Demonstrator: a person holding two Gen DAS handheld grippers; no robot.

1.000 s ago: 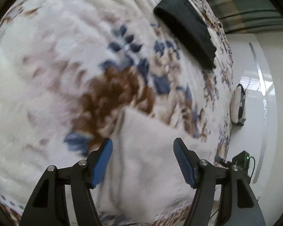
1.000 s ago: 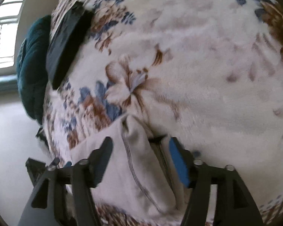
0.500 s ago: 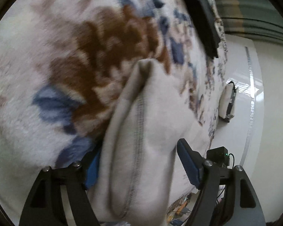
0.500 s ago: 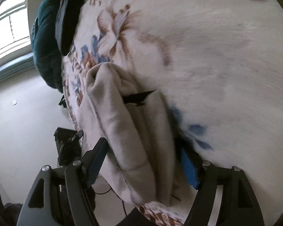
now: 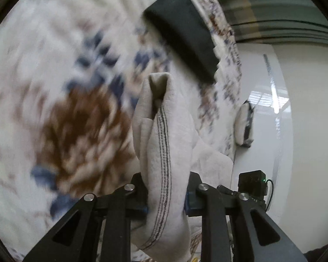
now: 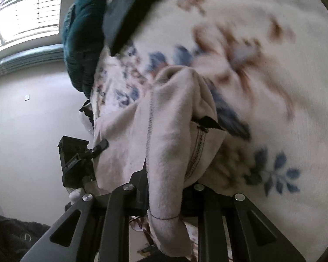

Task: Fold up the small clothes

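While both grippers pinch the same cream garment (image 5: 164,152), it hangs bunched between them above a floral blanket (image 5: 54,87); no box, basket or other container shows in either view, and the cloth lies in nothing but the two grips.

Seen from the left wrist, the left gripper (image 5: 166,198) has its jaws drawn close on a thick fold of the garment, the fabric filling the gap between the blue pads; a dark-stitched seam runs along the fold, and the long axis of the bundle points straight away from the camera, ending in a small open tuck at its far tip; a looser flap of the same cloth spreads to the right of the fold, over the edge of the blanket.

Seen from the right wrist, the right gripper (image 6: 165,196) is likewise nearly closed on the garment (image 6: 170,131), with the cloth squeezed between its fingers and a tail hanging down below them; here too the bundle runs lengthwise away from the camera, tilted a little to the right, with a stitched hem and a small black tag on its right side.

A dark folded cloth (image 5: 181,32) lies well apart from the garment, at the far edge of the blanket; beside it in the right view sits a teal cushion (image 6: 83,43); the blanket itself is blurred in both views.
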